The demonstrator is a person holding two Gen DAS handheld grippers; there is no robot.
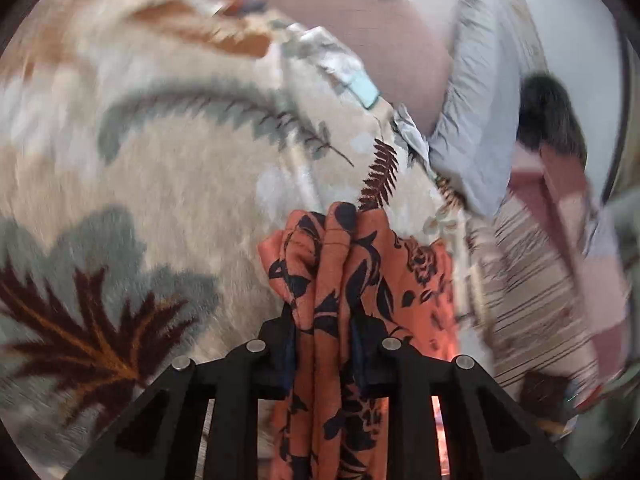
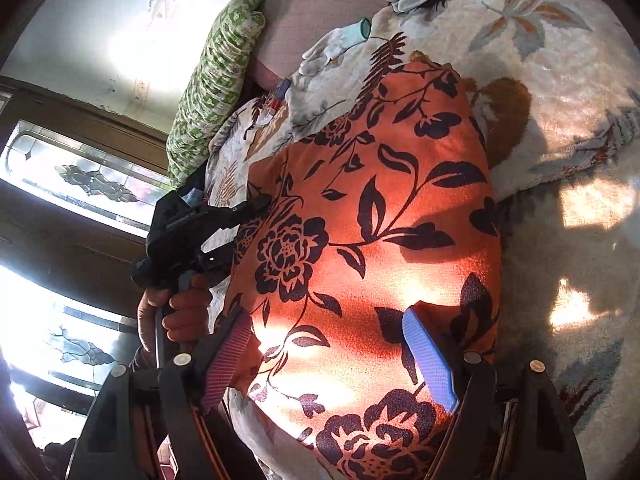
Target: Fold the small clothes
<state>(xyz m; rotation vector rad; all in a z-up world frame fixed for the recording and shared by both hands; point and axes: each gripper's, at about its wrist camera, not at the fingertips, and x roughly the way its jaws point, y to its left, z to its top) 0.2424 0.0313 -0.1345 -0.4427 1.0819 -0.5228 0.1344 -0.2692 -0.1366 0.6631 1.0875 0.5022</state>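
Observation:
An orange garment with a dark floral print (image 2: 360,220) lies spread over a cream leaf-patterned blanket (image 2: 540,60). My left gripper (image 1: 323,344) is shut on a bunched fold of this orange garment (image 1: 340,280) and holds it above the blanket; in the right wrist view the left gripper (image 2: 260,202) clamps the garment's left edge. My right gripper (image 2: 332,352) is open, its blue pads (image 2: 430,364) standing apart over the garment's near part, not closed on it.
The cream blanket (image 1: 160,140) covers the surface. Pale socks or small clothes (image 2: 336,46) lie near the far edge beside a pinkish sheet (image 2: 320,0). A green patterned pillow (image 2: 216,76) stands at left. Striped cloth (image 1: 532,280) lies right.

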